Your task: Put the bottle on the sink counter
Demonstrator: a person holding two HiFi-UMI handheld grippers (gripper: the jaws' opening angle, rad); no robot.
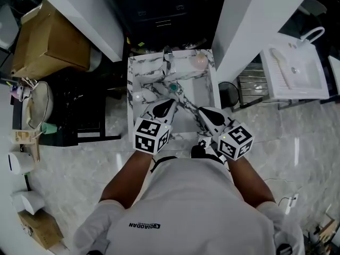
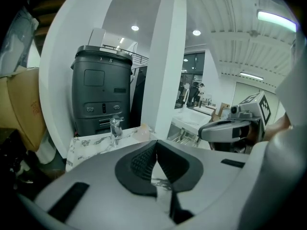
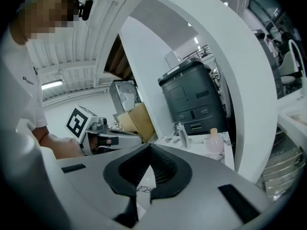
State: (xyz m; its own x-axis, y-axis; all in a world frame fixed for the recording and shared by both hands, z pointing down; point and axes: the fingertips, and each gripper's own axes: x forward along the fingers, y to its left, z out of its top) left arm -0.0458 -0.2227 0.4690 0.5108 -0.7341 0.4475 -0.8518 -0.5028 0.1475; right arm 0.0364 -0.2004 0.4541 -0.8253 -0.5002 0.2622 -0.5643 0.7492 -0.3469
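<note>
A round pink bottle [image 1: 200, 61] with a pale cap stands at the back right corner of the marble sink counter [image 1: 139, 84], right of the faucet [image 1: 169, 57]. In the right gripper view the bottle [image 3: 214, 142] is well beyond the jaws. My left gripper [image 1: 169, 104] hangs over the counter's near part, shut, with nothing between its pads. My right gripper [image 1: 202, 111] is beside it over the near right part, its jaws closed together and empty. Both point toward the basin, apart from the bottle.
A dark grey machine [image 2: 101, 92] stands behind the counter between white pillars [image 1: 249, 20]. A cardboard box [image 1: 48, 41] is at the left. At the right are a wire rack [image 1: 249, 84] and a white washbasin [image 1: 295, 70]. A small teal thing [image 1: 172, 87] lies in the basin.
</note>
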